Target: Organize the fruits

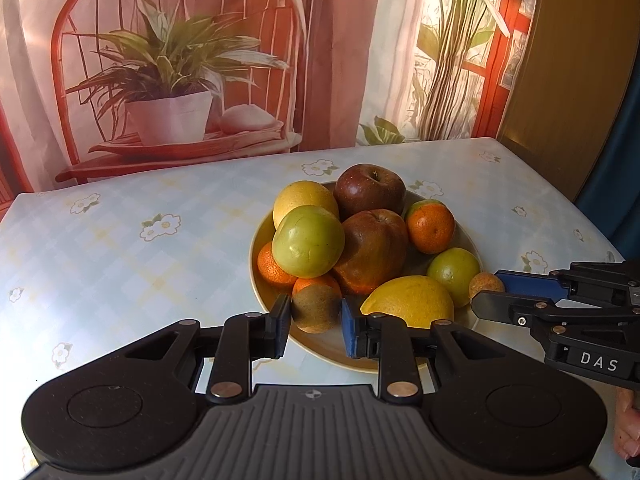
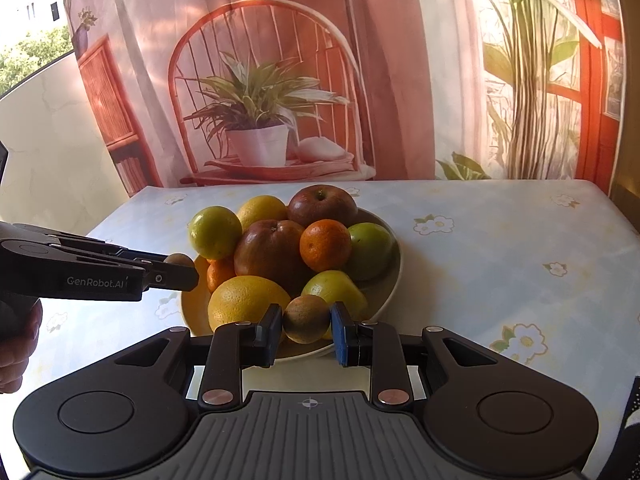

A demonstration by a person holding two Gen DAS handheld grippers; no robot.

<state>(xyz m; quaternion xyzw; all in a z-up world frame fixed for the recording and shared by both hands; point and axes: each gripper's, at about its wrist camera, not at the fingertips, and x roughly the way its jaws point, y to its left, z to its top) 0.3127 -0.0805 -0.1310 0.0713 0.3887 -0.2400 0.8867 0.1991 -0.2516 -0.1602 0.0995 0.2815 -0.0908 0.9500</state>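
Observation:
A tan plate [image 1: 262, 236] holds a pile of fruit: two dark red apples [image 1: 370, 192], several oranges [image 1: 431, 226], green fruits [image 1: 309, 241] and yellow citrus [image 1: 410, 301]. My left gripper [image 1: 315, 314] is shut on a brown kiwi [image 1: 316, 304] over the plate's near rim. My right gripper [image 2: 306, 326] is shut on a second brown kiwi [image 2: 306, 316] at its own near rim. The right gripper [image 1: 486, 289] also shows at the right of the left wrist view with its kiwi [image 1: 484, 283]. Likewise the left gripper [image 2: 180, 269] shows at the left of the right wrist view, holding its kiwi [image 2: 179, 259].
The plate sits on a table with a pale flowered cloth [image 1: 120, 248]. A printed backdrop of a chair and potted plant [image 1: 172, 80] hangs behind the far edge. A hand [image 2: 16, 344] grips the left tool; fingers [image 1: 628, 428] show at the right edge.

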